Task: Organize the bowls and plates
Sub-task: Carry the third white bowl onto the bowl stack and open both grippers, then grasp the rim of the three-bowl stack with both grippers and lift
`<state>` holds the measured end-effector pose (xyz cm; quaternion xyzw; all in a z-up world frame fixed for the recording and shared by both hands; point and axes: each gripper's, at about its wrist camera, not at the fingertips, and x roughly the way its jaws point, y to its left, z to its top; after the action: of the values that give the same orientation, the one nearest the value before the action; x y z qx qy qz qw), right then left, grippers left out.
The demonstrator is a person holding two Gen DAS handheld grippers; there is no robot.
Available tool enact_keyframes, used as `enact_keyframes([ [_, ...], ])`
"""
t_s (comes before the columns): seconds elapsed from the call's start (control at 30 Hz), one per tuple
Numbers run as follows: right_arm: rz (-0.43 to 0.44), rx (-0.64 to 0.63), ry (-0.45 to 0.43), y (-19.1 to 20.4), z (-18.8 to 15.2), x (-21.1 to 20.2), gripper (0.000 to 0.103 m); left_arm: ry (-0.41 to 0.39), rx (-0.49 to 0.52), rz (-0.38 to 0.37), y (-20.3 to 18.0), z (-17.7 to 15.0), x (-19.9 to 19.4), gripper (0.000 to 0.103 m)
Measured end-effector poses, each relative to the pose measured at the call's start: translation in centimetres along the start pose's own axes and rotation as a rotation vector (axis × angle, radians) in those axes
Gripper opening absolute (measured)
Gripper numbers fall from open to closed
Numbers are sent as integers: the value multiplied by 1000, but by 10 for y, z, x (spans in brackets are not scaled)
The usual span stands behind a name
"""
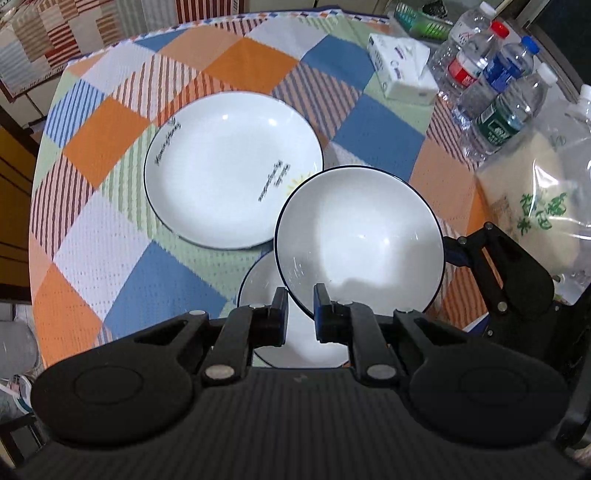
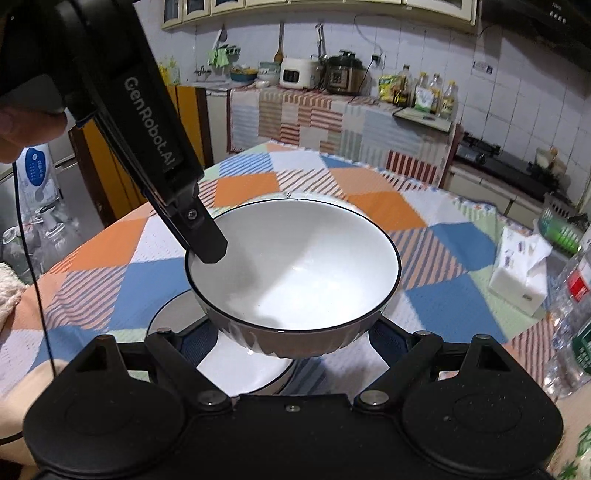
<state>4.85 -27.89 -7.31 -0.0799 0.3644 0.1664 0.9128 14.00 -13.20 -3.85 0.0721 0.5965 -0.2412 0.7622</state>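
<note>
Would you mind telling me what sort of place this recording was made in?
Most likely a home kitchen. A rice cooker and pressure cooker sit on a tiled-wall counter, oil bottles stand nearby, and a gas stove shows at right.

A round tabletop [image 2: 369,199] is sitting under a patchwork cloth of orange, blue, white and striped squares. Behind it, a white-tiled wall [image 2: 424,55] is rising above a long kitchen counter [image 2: 295,107] draped in matching cloth. A white rice cooker [image 2: 297,72] and a dark pressure cooker [image 2: 343,74] are standing there, near several oil bottles [image 2: 424,92]. Cream cabinets [image 2: 314,9] are hanging overhead. A black gas stove [image 2: 509,162] is lying at right.
</note>
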Motion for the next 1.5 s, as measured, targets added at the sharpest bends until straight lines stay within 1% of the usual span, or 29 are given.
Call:
enact_keyframes([
  [0.13,24,-1,26,5,-3,0,92,15,-44,-15,7,-8,1,12],
  [0.27,57,1,37,8,-6,1,92,27,-52,-14,11,-17,4,12],
  [0.5,73,-53,76,23,-9,4,92,71,-77,-14,22,-24,15,12],
  [0.57,74,-66,92,25,-9,6,92,94,-85,-16,25,-25,21,12],
  [0.73,54,-139,118,36,-11,9,92,122,-104,-18,30,-29,32,13],
  [0.8,60,-148,127,38,-11,9,92,138,-113,-13,32,-30,38,13],
  [0.9,71,-155,148,41,-12,11,92,147,-124,-17,36,-32,45,14],
  [0.97,51,-186,151,46,-13,13,92,149,-128,-29,38,-33,48,15],
  [1.1,33,-201,137,49,-15,10,92,125,-108,-55,40,-35,43,18],
  [1.13,33,-196,128,48,-15,7,92,110,-103,-65,42,-36,40,23],
  [1.17,35,-192,121,48,-14,4,92,86,-103,-78,45,-36,37,27],
  [1.27,58,-179,100,43,-15,-7,92,10,-113,-88,56,-35,24,31],
  [1.33,69,-171,90,39,-17,-14,92,-44,-124,-99,65,-36,18,39],
  [1.37,77,-166,86,37,-18,-15,92,-73,-134,-101,70,-37,16,41],
  [1.43,101,-145,90,29,-23,-16,93,-110,-143,-100,75,-38,17,41],
  [1.5,112,-115,110,22,-27,-10,93,-122,-142,-105,78,-40,23,41],
])
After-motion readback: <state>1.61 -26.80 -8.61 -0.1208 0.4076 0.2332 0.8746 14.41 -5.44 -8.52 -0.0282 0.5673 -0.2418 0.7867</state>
